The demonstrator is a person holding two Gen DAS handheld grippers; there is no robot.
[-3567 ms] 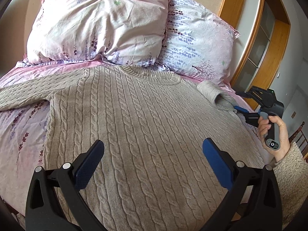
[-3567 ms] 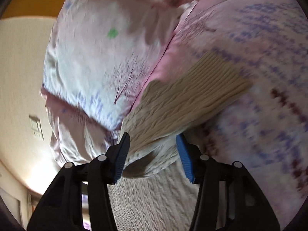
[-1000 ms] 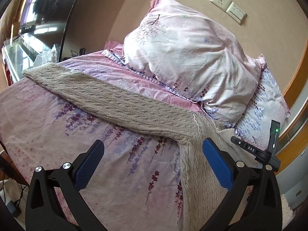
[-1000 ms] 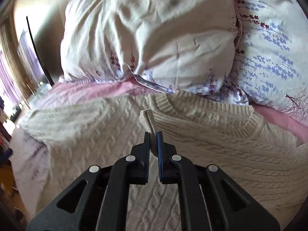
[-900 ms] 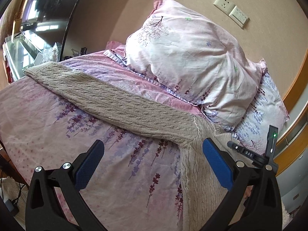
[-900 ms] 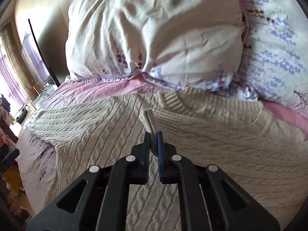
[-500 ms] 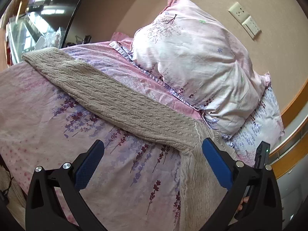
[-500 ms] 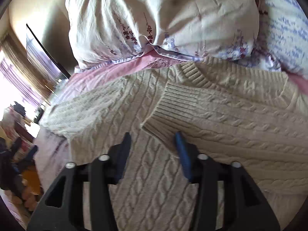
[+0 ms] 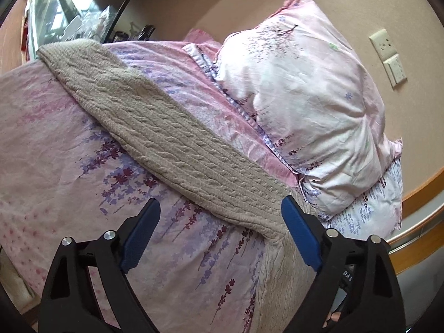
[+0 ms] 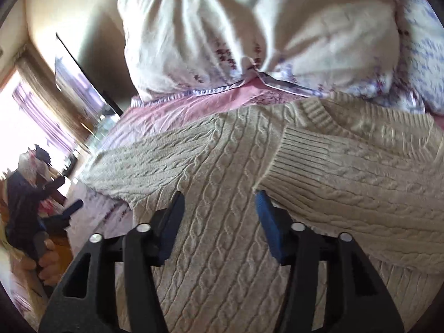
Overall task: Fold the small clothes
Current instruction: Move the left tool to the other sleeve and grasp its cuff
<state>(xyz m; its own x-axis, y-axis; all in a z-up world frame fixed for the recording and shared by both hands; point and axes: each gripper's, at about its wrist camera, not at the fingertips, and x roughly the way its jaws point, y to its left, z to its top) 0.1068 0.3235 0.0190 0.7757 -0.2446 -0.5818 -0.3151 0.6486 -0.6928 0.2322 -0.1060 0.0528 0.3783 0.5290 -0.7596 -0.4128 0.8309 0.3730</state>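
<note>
A beige cable-knit sweater (image 10: 222, 188) lies flat on the bed. Its right sleeve (image 10: 347, 172) is folded across the chest, with the ribbed cuff (image 10: 294, 152) just below the collar. My right gripper (image 10: 219, 213) is open and empty, just above the sweater body beside that cuff. The other sleeve (image 9: 166, 136) lies stretched out to the left over the floral sheet. My left gripper (image 9: 219, 233) is open and empty, above the sheet near that sleeve's shoulder end. The left gripper also shows small at the left of the right wrist view (image 10: 66, 211).
Two floral pillows (image 9: 310, 91) lean on the wall at the head of the bed. A pink floral sheet (image 9: 55, 149) covers the bed. A dark-framed mirror or screen and clutter (image 9: 72, 8) stand beyond the far left edge. Wall sockets (image 9: 388, 55) are above the pillows.
My right gripper opened and let go of the right cuff, which now lies on the chest. My left gripper moved left and closer along the outstretched sleeve.
</note>
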